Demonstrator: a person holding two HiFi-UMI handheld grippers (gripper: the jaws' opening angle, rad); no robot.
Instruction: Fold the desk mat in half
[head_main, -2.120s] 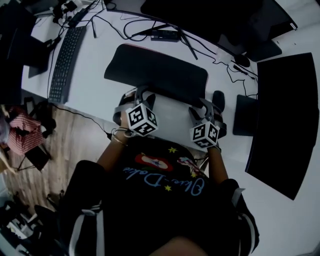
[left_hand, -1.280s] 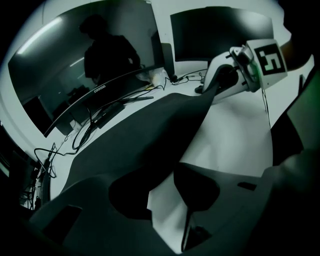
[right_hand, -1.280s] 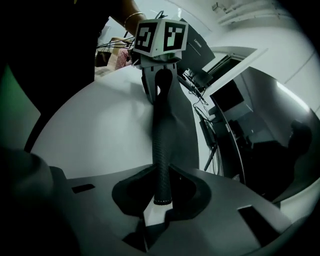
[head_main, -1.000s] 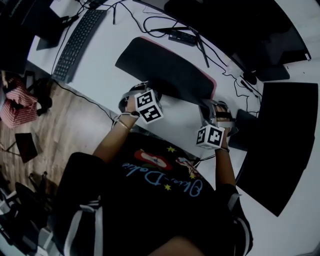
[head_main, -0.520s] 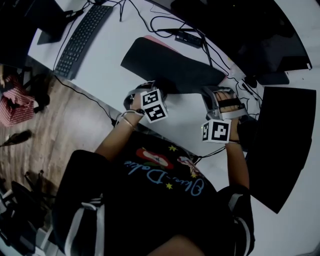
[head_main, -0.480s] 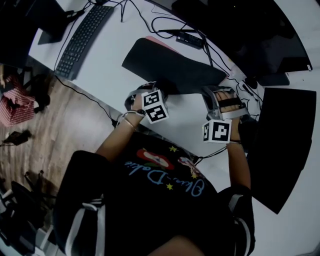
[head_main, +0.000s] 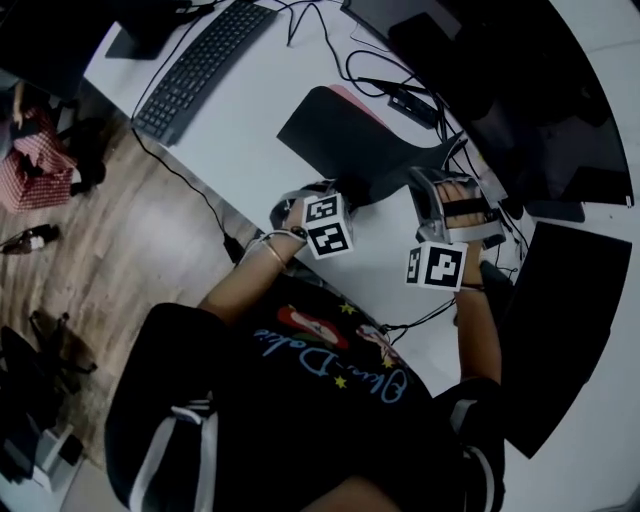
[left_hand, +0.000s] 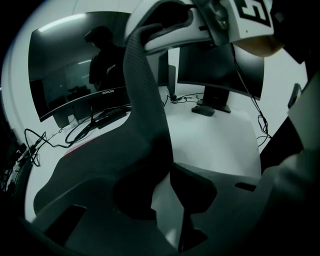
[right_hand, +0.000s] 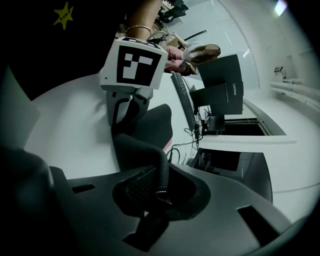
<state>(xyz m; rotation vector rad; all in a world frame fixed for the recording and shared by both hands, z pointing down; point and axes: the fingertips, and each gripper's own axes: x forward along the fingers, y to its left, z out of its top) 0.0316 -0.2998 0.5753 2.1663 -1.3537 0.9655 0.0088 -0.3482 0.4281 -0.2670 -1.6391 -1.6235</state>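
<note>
Right, your right tongs (right_hand: 159, 192) are clamped on the near edge of the desk mat (head_main: 365, 140). In the right gripper view the woven black edge, with a thin pink line of its underside, sits pinched between the two jaws. That corner is up off the desk (head_main: 250, 140). Seen from the left gripper view, the mat climbs in a curved band from low down to those tongs overhead.

Your left tongs (left_hand: 162, 197) have just been closing but they aren't gripping. A strip of pale desk shows in the gap between the jaws, and the mat's edge runs down alongside the left-hand jaw only (whether it actually touches that jaw is hard to tell).

The rest of the mat lies flat on the desk, with pink showing along its far edge. It sits between the keyboard (head_main: 205, 65), which is well apart to your left, and the big dark monitor (head_main: 520, 100) on your right. Loose cables (head_main: 375, 75) trail just beyond the mat's far end. In the head view both marker cubes face up, and the left one is just beside the mat's near corner.
</note>
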